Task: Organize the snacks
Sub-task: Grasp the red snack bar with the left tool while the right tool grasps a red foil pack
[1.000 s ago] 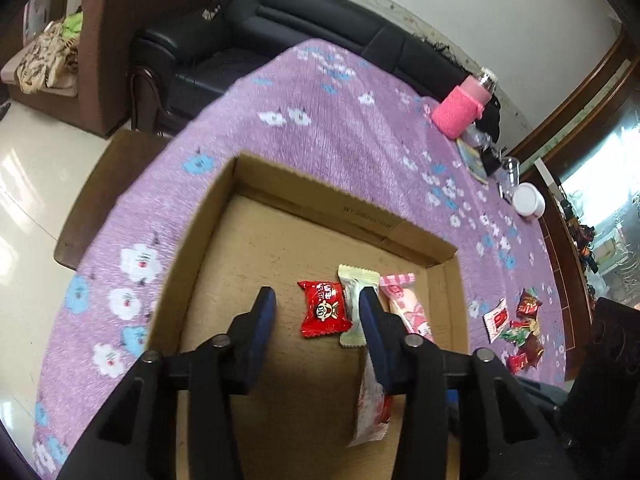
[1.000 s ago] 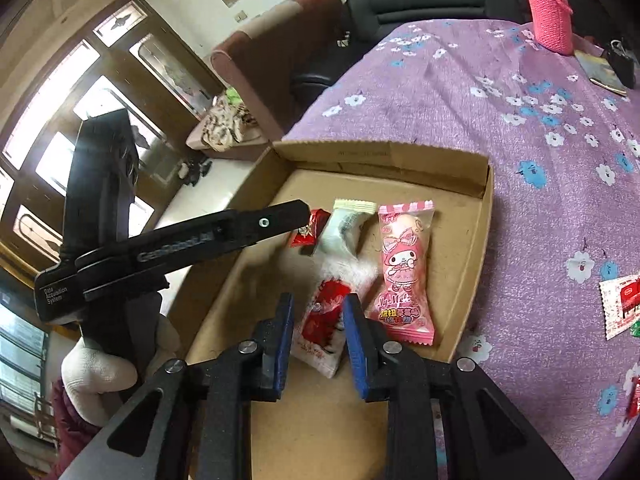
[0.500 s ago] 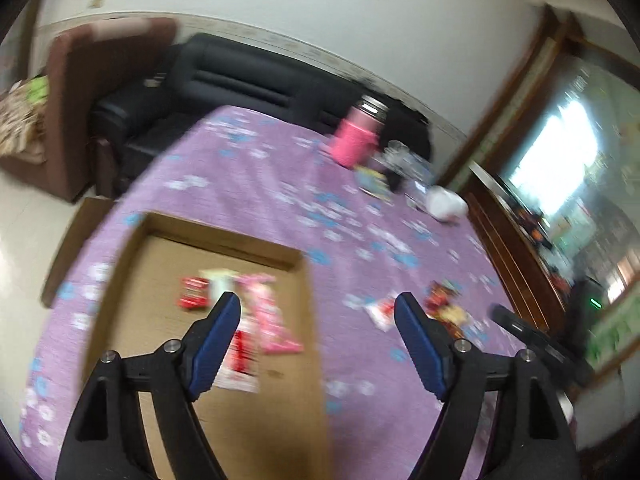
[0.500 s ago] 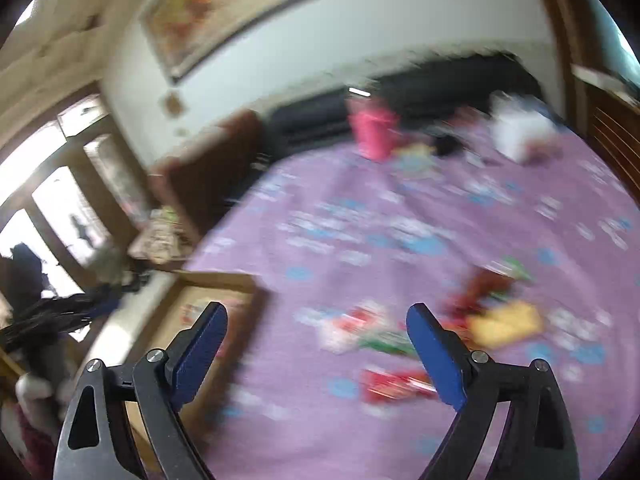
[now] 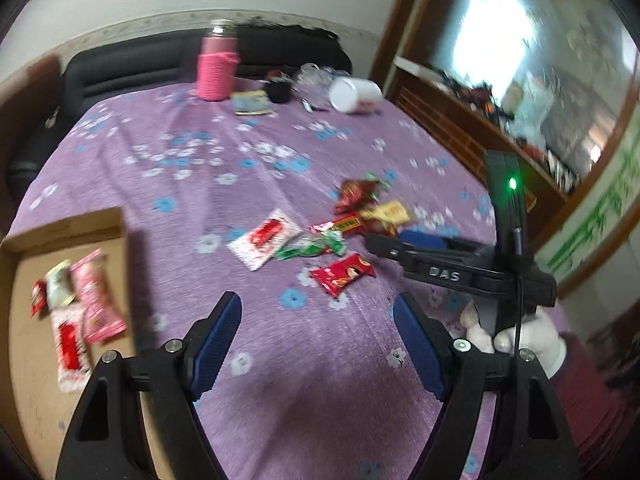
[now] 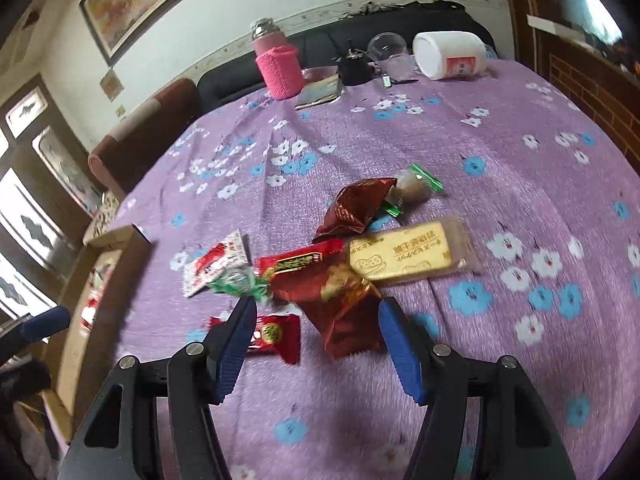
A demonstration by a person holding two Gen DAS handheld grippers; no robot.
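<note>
- While both tools were above the counter (image 6: 520, 168) covered with a purple flowered cloth, the right hand-held gripper (image 6: 316, 344) was wide apart and held nothing; its blue pads stood on either side of a dark red foil snack packet (image 6: 344, 312), without touching it.
- The left hand-held gripper (image 5: 316, 344) was also wide and empty, over a bare part of the cloth, near a small red wrapped snack (image 5: 343, 274).
- The loose snacks lay together in the middle of the counter: a yellow biscuit bar in clear wrap (image 6: 404, 254), a long red packet with a green label (image 6: 300, 262), a green and clear twisted candy (image 6: 238, 280), a white and red flat packet (image 6: 214, 262), another dark red foil bag (image 6: 356, 208) and a clear pouch with green edges (image 6: 416, 186).
- A shallow brown cardboard box (image 5: 68, 224) stood at the left edge of the counter; inside it lay a pink packet (image 5: 96, 300), a pale green packet (image 5: 60, 284), a small red packet (image 5: 38, 298) and a white and red packet (image 5: 68, 344), side by side.
- At the far end stood a bottle in a pink knitted sleeve (image 6: 278, 66), and a white plastic jar (image 6: 450, 56) lay on its side.
- In the left wrist view, the right tool was held by a white-gloved hand (image 5: 520, 336).
</note>
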